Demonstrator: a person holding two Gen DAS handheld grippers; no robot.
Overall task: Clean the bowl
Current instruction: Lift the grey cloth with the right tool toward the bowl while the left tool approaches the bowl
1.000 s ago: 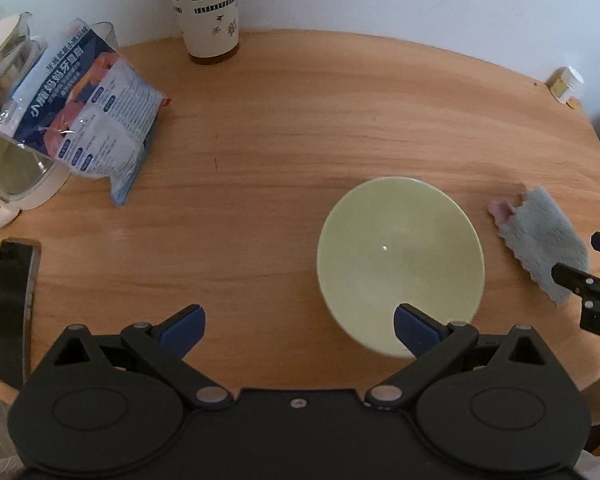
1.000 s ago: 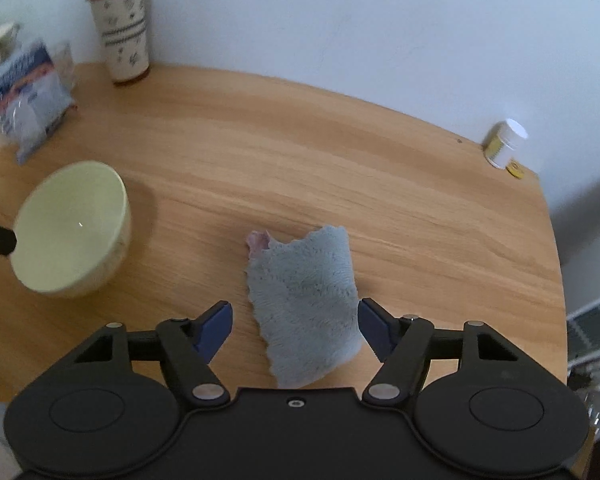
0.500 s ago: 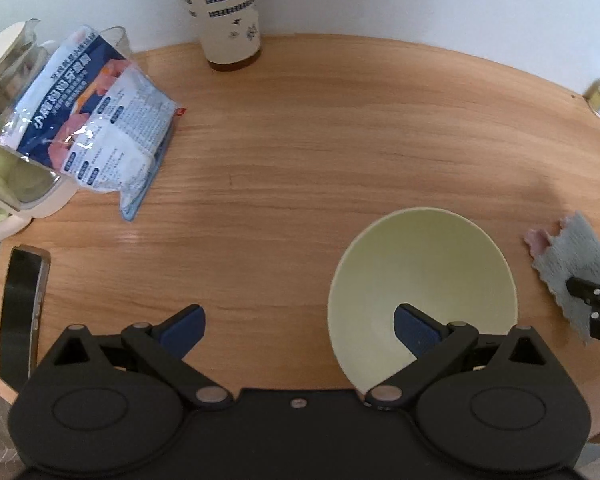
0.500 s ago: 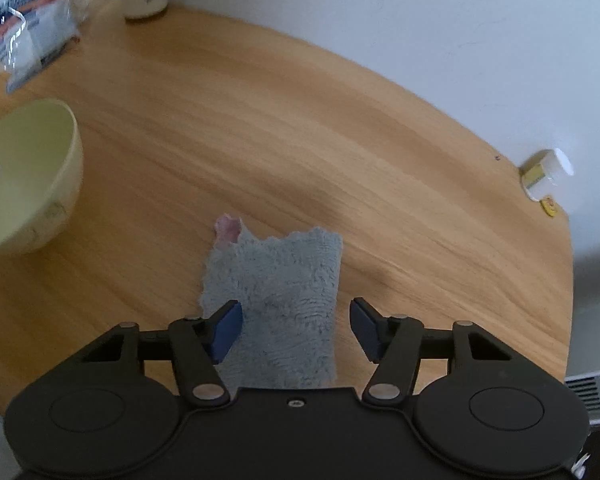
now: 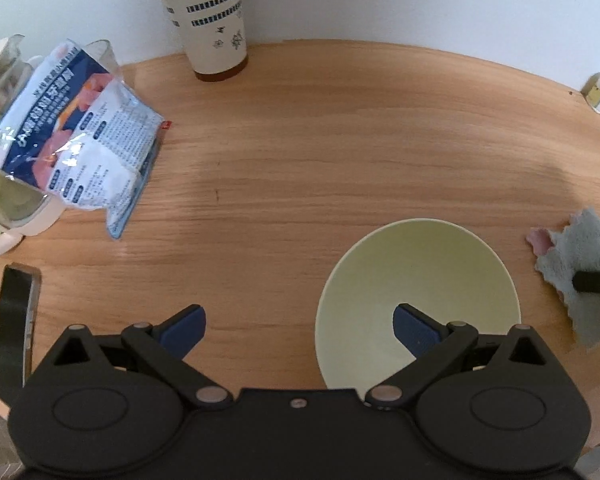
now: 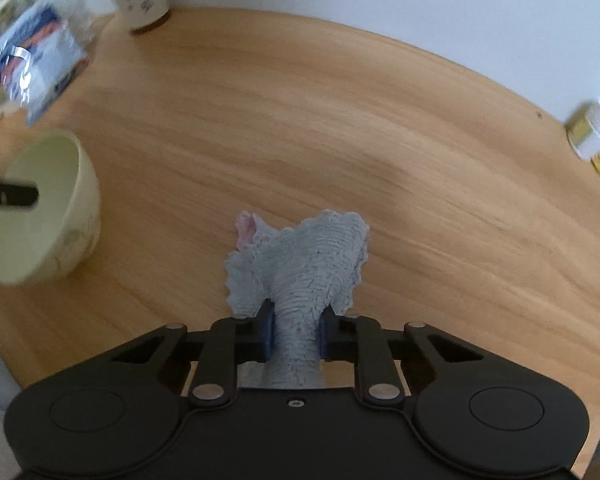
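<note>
My right gripper (image 6: 295,334) is closing, bunching the grey cloth (image 6: 308,268) near the counter's (image 5: 340,140) right edge; my left gripper (image 5: 298,330) gapes, straddling the bowl's (image 5: 418,280) rim.

Left claw (image 5: 298,330) straddles the bowl (image 5: 418,300) rim: one finger inside, the other over bare counter (image 5: 340,152). Cloth (image 6: 304,276) lies right of the bowl, bunched between the closing right claw (image 6: 296,334) fingers. Cup (image 5: 204,20) stands far ahead; packet (image 5: 84,140) ahead-left.
</note>
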